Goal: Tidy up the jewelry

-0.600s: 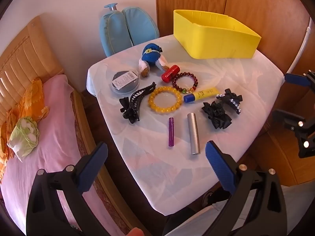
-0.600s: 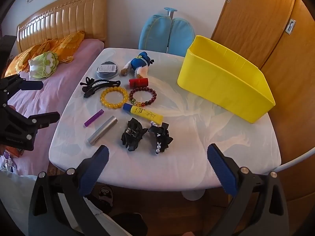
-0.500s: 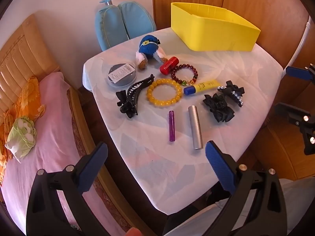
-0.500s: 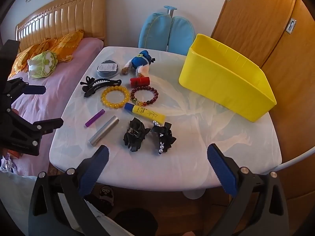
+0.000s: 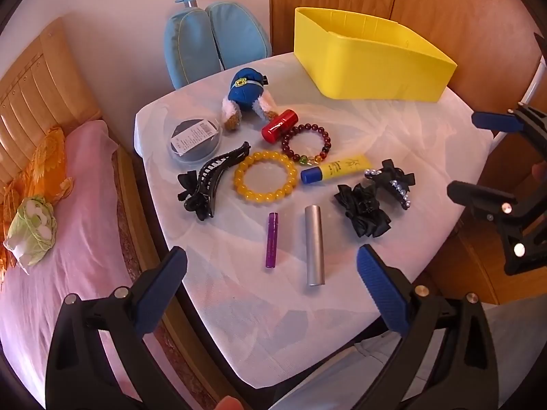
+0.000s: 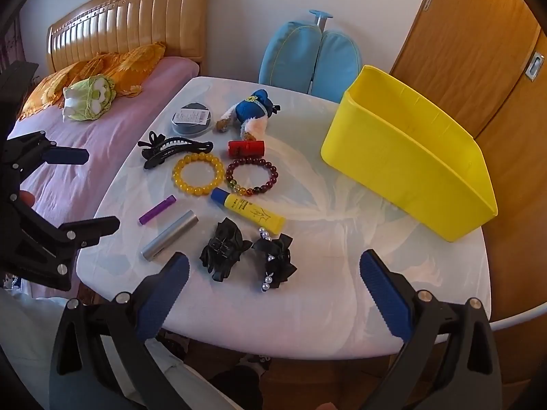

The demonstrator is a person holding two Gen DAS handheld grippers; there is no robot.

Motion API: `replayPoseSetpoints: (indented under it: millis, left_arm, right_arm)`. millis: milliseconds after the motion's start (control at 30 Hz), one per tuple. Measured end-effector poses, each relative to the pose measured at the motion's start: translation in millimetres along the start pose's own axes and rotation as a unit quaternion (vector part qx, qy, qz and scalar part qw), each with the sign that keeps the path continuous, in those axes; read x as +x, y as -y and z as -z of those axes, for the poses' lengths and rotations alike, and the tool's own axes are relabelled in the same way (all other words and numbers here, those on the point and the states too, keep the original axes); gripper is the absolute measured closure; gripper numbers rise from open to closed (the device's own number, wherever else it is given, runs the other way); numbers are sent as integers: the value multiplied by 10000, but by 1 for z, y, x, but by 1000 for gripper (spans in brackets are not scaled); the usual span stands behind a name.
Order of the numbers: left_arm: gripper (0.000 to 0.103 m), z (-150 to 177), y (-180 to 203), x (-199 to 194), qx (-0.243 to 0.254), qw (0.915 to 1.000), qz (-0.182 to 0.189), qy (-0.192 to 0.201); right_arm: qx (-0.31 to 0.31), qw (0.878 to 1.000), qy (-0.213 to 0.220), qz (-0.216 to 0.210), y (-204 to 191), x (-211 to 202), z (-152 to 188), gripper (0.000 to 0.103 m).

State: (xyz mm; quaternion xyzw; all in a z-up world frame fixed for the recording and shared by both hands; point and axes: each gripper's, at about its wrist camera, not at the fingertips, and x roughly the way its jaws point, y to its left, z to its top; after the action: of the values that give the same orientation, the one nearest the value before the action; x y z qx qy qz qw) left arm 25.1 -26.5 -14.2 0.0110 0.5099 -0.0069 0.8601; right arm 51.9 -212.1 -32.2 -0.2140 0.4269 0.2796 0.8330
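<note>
**Both Grippers Spread Wide Above the Table Edge**

Compared with the earlier frames, both cameras had drawn slightly nearer the table, and the items lay unchanged in position.

The left gripper [image 5: 271,276] was spread wide, holding and touching nothing, above the near edge of the table [image 5: 410,130]. The right gripper [image 6: 273,278] was likewise spread wide, empty, and clear of every item.

The table carried a pale patterned cover. A bed [image 6: 112,126] with pink bedding and a wooden headboard stood beside it, a blue cushioned chair back [image 6: 309,58] stood behind it, and wooden doors [image 6: 478,51] filled the wall beyond.

Item count on the table:
- Two bead bracelets: one yellow bracelet [image 5: 265,180] and one dark red bracelet [image 5: 306,143], just beside each other at the centre.
- Three black hair clips: one long claw clip [image 5: 208,184] and two bow clips [image 5: 364,208], one of them set with stones.
- One yellow bin [image 5: 372,68] at the far side, well apart from the bracelets.
- One yellow tube [image 5: 335,169], one silver cylinder [image 5: 314,244], one purple stick [image 5: 272,239], one red cylinder [image 5: 279,125], one round tin [image 5: 194,139], one plush toy [image 5: 246,95].
</note>
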Motion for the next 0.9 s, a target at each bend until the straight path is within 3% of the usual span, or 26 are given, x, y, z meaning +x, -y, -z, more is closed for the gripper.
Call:
replayPoseSetpoints:
  millis: [367,900]
  left_arm:
    - [7,3,1,4,-171,9998,-71,-59]
    - [7,-3,10,11,22,9999,-50,-133]
  right_arm:
    - [-101,9997,-158,-127,5,13,-5,2]
    - [-43,9994,-321,-151,10,18,1,2]
